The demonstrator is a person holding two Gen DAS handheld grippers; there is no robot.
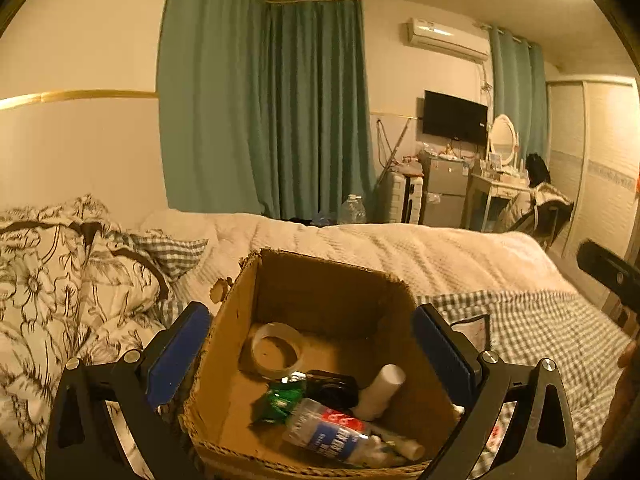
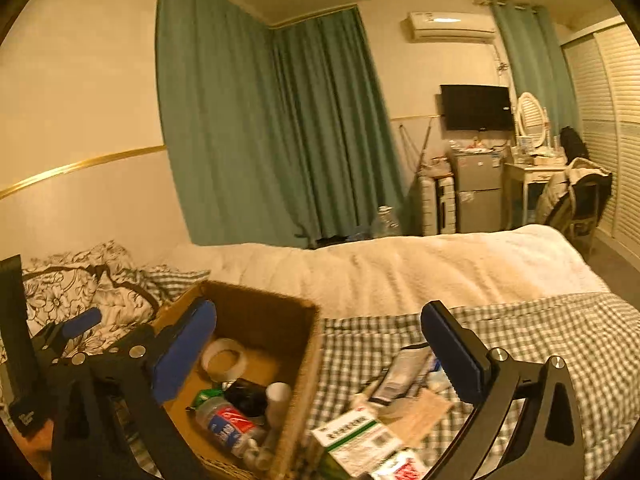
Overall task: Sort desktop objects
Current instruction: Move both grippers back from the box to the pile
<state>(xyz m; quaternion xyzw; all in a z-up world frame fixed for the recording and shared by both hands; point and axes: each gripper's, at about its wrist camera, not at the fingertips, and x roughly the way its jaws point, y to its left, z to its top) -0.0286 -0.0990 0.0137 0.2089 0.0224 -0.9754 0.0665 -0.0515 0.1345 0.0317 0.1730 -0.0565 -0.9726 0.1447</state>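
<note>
Nothing legible anywhere: print on the plastic bottle's red-and-blue label [image 1: 330, 428] blurred, lettering on the green-and-white box [image 2: 356, 436] on the bed too small to read.

I count one cardboard box [image 1: 320, 296] at lower centre of my left view, holding one tape roll [image 1: 276, 350], one plastic bottle [image 1: 324, 432], one green packet [image 1: 280, 398], one white tube [image 1: 380, 392] and one black item [image 1: 332, 390]. At the bottom of my right view I see one green-and-white medicine box [image 2: 356, 438] and one dark-labelled tube [image 2: 404, 372]; the rest of that pile is too jumbled to count.
</note>
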